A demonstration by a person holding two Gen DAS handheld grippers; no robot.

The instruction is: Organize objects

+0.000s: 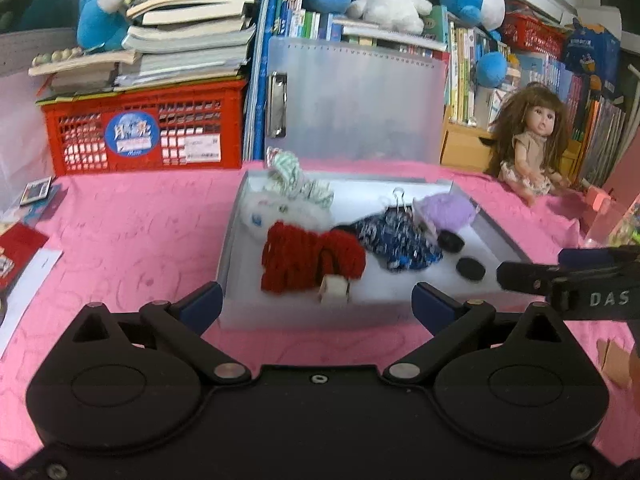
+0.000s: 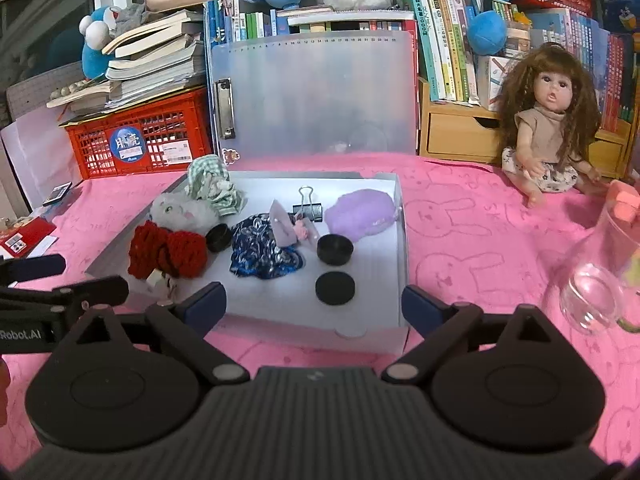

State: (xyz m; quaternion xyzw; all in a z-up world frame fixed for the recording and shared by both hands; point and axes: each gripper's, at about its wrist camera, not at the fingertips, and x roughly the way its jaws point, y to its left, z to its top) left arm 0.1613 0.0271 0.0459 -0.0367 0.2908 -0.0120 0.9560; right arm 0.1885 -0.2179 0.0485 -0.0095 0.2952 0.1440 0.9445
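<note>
An open translucent box sits on the pink cloth with its lid raised behind it. Inside lie a red knitted bow, a white plush, a green checked scrunchie, a blue patterned scrunchie, a purple fluffy piece, a binder clip and black round discs. My right gripper is open just before the box's front edge, holding nothing. My left gripper is open too, at the front wall of the box near the red bow.
A doll sits at the back right. A glass jar stands close on the right. A red crate under stacked books is at the back left, and cards and papers lie on the left.
</note>
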